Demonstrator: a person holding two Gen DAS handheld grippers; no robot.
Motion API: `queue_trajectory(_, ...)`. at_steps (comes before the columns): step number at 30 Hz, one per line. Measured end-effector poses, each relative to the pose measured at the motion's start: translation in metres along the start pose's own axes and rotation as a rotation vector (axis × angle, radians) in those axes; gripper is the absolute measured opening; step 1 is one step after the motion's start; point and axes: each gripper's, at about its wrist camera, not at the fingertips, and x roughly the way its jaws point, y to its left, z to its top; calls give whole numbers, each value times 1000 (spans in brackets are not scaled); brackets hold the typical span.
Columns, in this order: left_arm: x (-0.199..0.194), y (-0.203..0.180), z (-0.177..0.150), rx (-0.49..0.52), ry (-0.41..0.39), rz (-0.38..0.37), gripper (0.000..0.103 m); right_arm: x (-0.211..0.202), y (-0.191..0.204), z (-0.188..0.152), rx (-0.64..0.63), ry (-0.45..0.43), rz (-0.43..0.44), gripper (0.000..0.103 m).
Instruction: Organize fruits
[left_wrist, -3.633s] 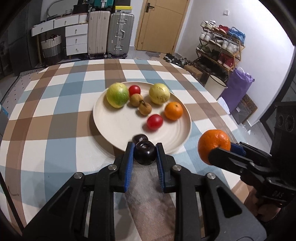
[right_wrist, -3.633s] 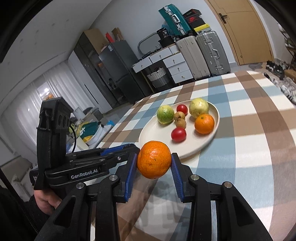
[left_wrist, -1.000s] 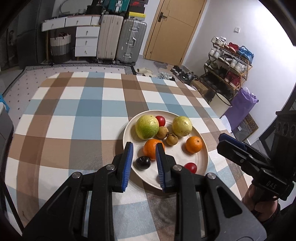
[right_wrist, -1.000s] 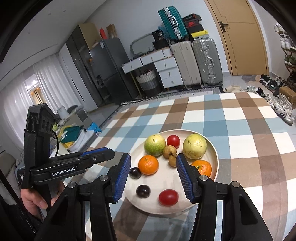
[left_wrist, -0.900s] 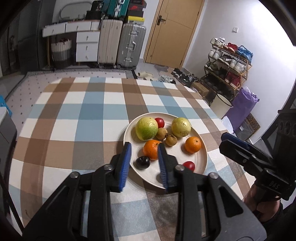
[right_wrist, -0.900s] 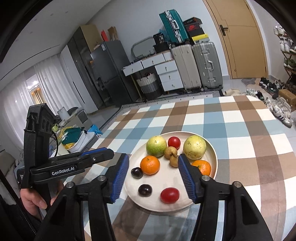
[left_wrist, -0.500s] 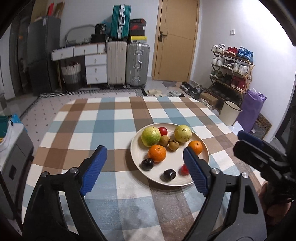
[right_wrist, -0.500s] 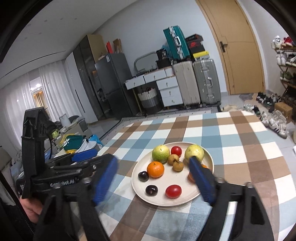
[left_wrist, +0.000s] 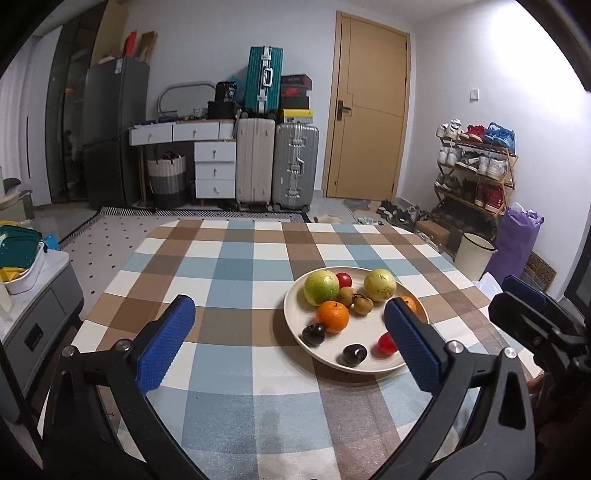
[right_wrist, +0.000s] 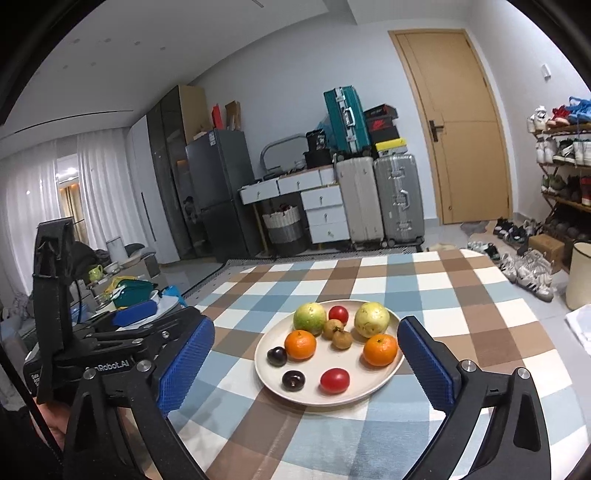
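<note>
left gripper (left_wrist: 290, 339) hangs above the near part of the checked tablecloth (left_wrist: 236, 266), blue pads spread as far as they go and opening, nothing between them, nothing touched. in the right wrist view it sits at far left, held by a hand (right_wrist: 55, 417) low in the corner.

cream plate (right_wrist: 275, 387) sits on the cloth right of centre, round, flat, no real long axis. fruits all lie on it. left to right in the right wrist view: dark plum (right_wrist: 277, 356) at the left rim, second dark plum (right_wrist: 293, 380) just nearer with its stem dimple facing up, orange (right_wrist: 300, 344), green guava (right_wrist: 309, 318) at the back, two small brown fruits (right_wrist: 337, 334) touching each other in the middle, their pair lined front to back, red tomato (right_wrist: 338, 314) behind them, second red tomato (right_wrist: 334, 380) at the front, yellow guava (right_wrist: 372, 319), second orange (right_wrist: 380, 349) by the right rim.

right gripper (right_wrist: 306, 369) hovers short of the plate, jaws at full width and opening, empty; the plate shows in the gap but pads are apart from it.

suitcases (left_wrist: 277, 166) and a door (left_wrist: 369, 107) at the back, shoe rack (left_wrist: 476, 162) far right.
</note>
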Motion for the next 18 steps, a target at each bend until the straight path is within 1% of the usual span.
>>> queue_trajectory(3,-5,1,-9,25,-39,44,102,-2,1,-4,-18,-12,-20,102)
queue_trajectory(6,-2,6,-19,24,-47,63,102,-2,3,-9,-54,-15,-62,102)
queue_trajectory(9,1,12,-27,15,-68,61,102,-2,5,-14,-83,-29,-102,102)
queue_trajectory(11,3,13,-32,28,-83,58,102,-2,4,-20,-99,-42,-125,102)
queue_trajectory(12,6,13,-33,38,-83,63,102,-2,3,-23,-101,-40,-148,102)
queue_trajectory(14,11,14,-37,57,-71,70,102,1,0,-27,-97,-28,-155,102)
queue_trajectory(15,9,13,-38,59,-77,70,102,3,0,-27,-96,-18,-162,102)
queue_trajectory(18,15,14,-38,54,-94,51,102,2,2,-26,-110,-24,-188,102)
